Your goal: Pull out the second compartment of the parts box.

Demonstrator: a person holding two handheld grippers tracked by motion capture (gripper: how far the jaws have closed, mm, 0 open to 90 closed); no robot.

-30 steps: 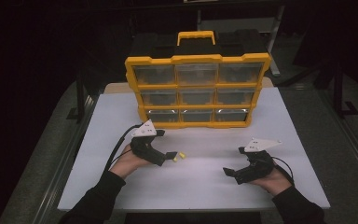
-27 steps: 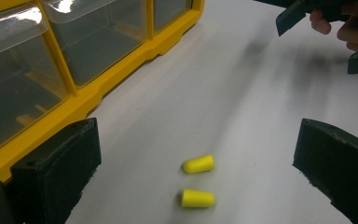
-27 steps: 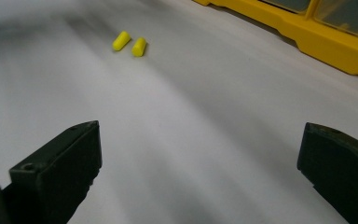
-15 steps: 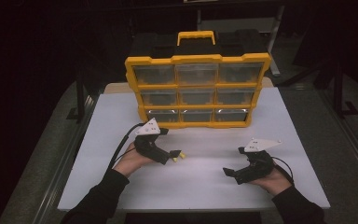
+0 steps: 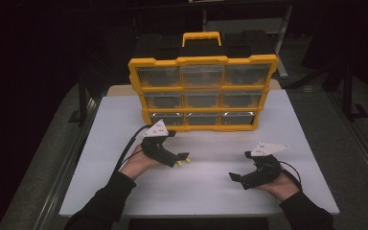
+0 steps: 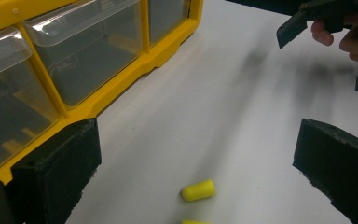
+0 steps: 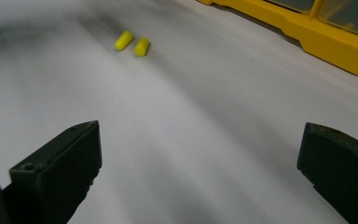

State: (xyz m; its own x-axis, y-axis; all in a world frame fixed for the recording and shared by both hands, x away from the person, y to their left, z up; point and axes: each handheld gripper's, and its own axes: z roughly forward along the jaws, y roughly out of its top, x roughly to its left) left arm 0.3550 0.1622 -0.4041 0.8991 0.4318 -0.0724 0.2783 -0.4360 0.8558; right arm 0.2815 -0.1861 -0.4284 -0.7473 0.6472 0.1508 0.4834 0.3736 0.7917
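Near the middle of the tabletop (image 5: 206, 187), two yellow earplugs (image 5: 184, 160) lie just off the left gripper (image 5: 179, 158), which has edged slightly toward the organizer (image 5: 202, 93) since a second ago; its fingers stand apart over them, so a pickup looks imminent. Toward the near right corner, the right gripper (image 5: 235, 177) rests with fingers apart, holding nothing. The organizer's clear drawers are shut, their contents too dim to tell.

High view: fixed overhead, facing forward and down across the table (image 5: 211, 187). Each gripper view sits low, close to the tabletop, looking out between its jaws. All three share the earplugs (image 6: 198, 190) and the organiser's (image 5: 203, 93) lower edge.
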